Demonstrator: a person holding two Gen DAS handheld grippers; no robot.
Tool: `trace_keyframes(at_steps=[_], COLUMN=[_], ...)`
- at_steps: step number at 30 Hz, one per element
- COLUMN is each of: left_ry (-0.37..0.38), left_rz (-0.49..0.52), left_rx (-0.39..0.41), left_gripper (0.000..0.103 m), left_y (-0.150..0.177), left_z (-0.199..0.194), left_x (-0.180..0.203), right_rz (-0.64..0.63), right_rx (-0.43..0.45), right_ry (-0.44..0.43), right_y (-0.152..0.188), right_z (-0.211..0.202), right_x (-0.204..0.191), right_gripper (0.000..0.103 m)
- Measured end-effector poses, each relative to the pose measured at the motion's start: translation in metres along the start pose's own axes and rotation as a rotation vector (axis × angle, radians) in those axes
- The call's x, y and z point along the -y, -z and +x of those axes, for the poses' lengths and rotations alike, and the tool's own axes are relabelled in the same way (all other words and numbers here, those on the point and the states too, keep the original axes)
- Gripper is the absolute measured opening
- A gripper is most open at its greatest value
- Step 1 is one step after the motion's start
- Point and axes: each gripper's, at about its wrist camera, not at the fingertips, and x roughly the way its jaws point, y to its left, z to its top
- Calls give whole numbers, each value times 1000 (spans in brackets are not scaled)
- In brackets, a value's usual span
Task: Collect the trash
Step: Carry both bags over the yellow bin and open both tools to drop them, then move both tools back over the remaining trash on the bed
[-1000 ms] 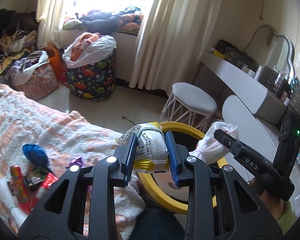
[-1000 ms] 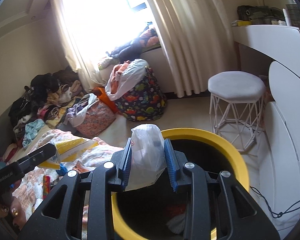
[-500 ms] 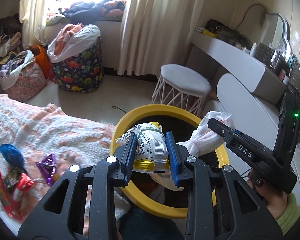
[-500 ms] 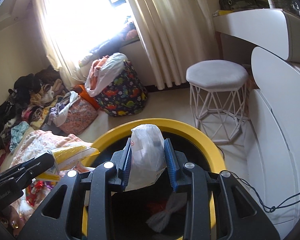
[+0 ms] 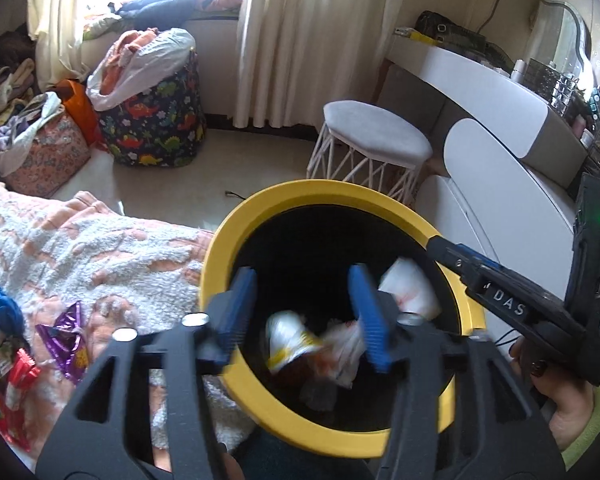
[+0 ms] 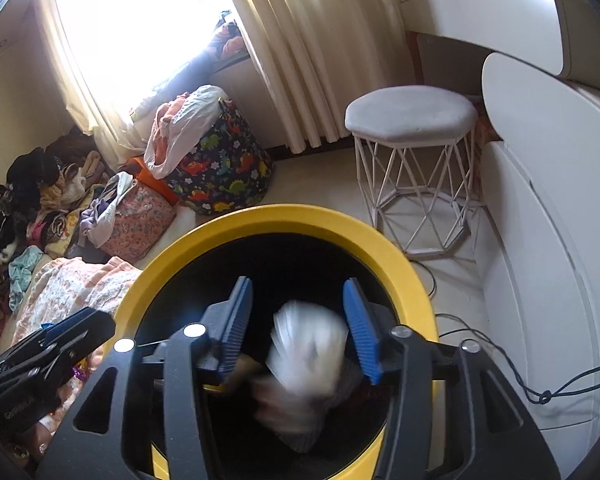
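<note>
Over the bin mouth: both grippers hang above the round black bin with the thick yellow rim [image 5: 236, 384], so anything let go drops inside and not on the bedding.
Left gripper [image 5: 304, 312]: blue-padded jaws spread wide, nothing between them; a blurred white-and-yellow crumpled wrapper [image 5: 288, 338] sits below the gap, inside the bin.
Right gripper [image 6: 298, 326]: jaws likewise wide apart, empty; a blurred white plastic bag [image 6: 306, 350] shows beneath, within the bin walls. Blur suggests both pieces are falling or just landed; cannot tell which.
Bin contents: pale crumpled scraps at the bottom, details too dark to sort.
Beside the bin, left: white-and-peach fleece blanket [image 5: 84, 248] touching the rim. A purple foil wrapper [image 5: 66, 334], red packets [image 5: 18, 372] and a blue crumpled lump [image 5: 0, 312] lie on it. Judged to be the trash not yet collected; bin is parked alongside for a short carry.
Mid floor: white wire-frame stool with grey cushion [image 6: 410, 114], apart from the bin.
Far: dark dinosaur-print fabric hamper [image 6: 220, 168] overfilled with clothes, cream curtains [image 6: 300, 40] behind it.
Progress: this drop looks done; more pickups remain.
</note>
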Motion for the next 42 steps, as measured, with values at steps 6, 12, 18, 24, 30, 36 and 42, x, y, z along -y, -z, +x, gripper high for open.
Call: trace_keyframes(at_steps=[6,12,18,24,30,36,42], left_ry=[-42,-84,-116,-137,-153,-164,-182], left_rz=[-15,-32,-70,-106,-129,-159,-186], left_rx=[49,98,135,162,182,202,223], left_gripper=[79,92,92,92,92,92,92], left_y=[1,1,3,4,8,14,18], left_z=[-20,-46,-69,-89,-105,-120,-135], left_x=[-9,-23,-40,-57,-70,-86,-101], right_rz=[-38,-86,-148,-199,-248,-295,-337], right_rx=[34,51,60,58,59,63,57], right_ry=[-28,-62,-82,-108,-130,-142,-156], right_y=[-3,-6,-6,-2,3,10,17], right_z=[-11,-22,-34,-42,-50,-57,-60], right_x=[-17,-40,-67,-91,-112,-130,-149], right_gripper=[63,73,81,83,84,85,85])
